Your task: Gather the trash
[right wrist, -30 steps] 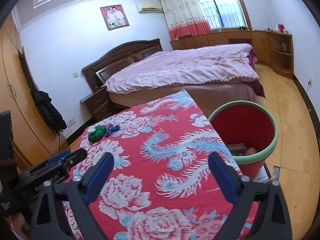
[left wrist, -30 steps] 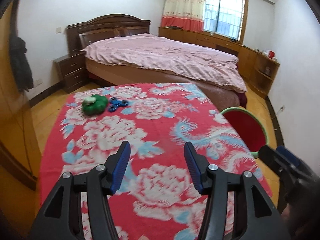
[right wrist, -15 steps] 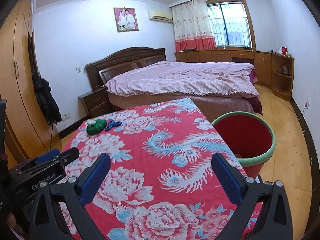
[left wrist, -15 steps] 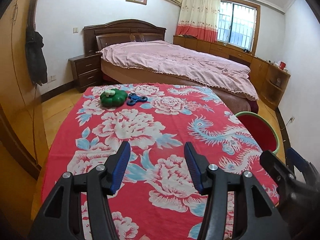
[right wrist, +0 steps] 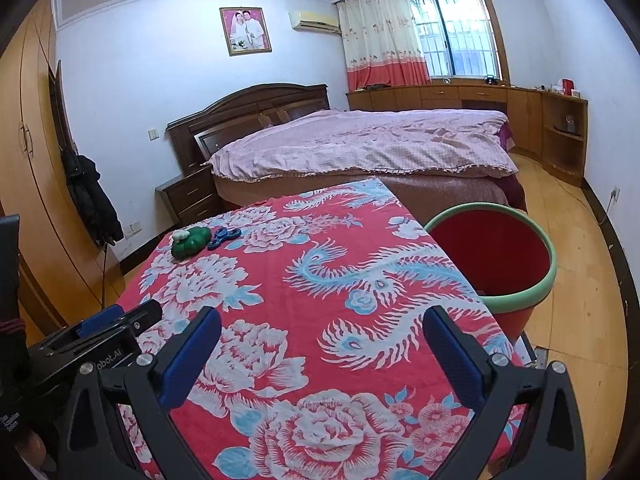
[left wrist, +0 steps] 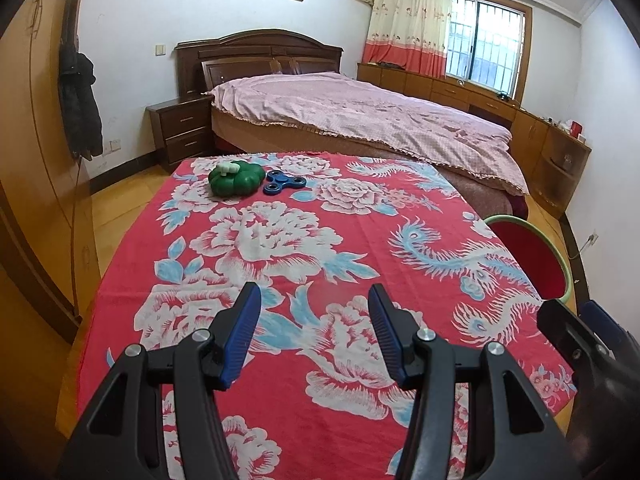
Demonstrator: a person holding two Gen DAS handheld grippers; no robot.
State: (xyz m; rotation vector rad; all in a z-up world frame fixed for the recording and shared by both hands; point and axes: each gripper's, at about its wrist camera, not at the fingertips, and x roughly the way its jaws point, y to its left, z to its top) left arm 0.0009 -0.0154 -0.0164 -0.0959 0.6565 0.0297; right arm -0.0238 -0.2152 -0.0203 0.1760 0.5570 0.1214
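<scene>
- Both tools idle — left gripper (left wrist: 314,330) and right gripper (right wrist: 320,354) spread apart, nothing between the jaws, over the table's near end.
- Still to collect, I judge: green toy (left wrist: 236,178) and blue spinner (left wrist: 285,182) at the far end, well apart from the red bin (right wrist: 494,256).
- Bin's bottom is hidden — contents unknown.

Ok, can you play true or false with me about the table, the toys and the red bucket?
1. The green toy and the blue spinner lie side by side at the far end of the table. True.
2. The left tool is holding the spinner. False: it is open, with nothing between its fingers.
3. The red bucket stands on the table. False: it stands on the floor beside it.
4. The right tool is open and empty. True.
</scene>
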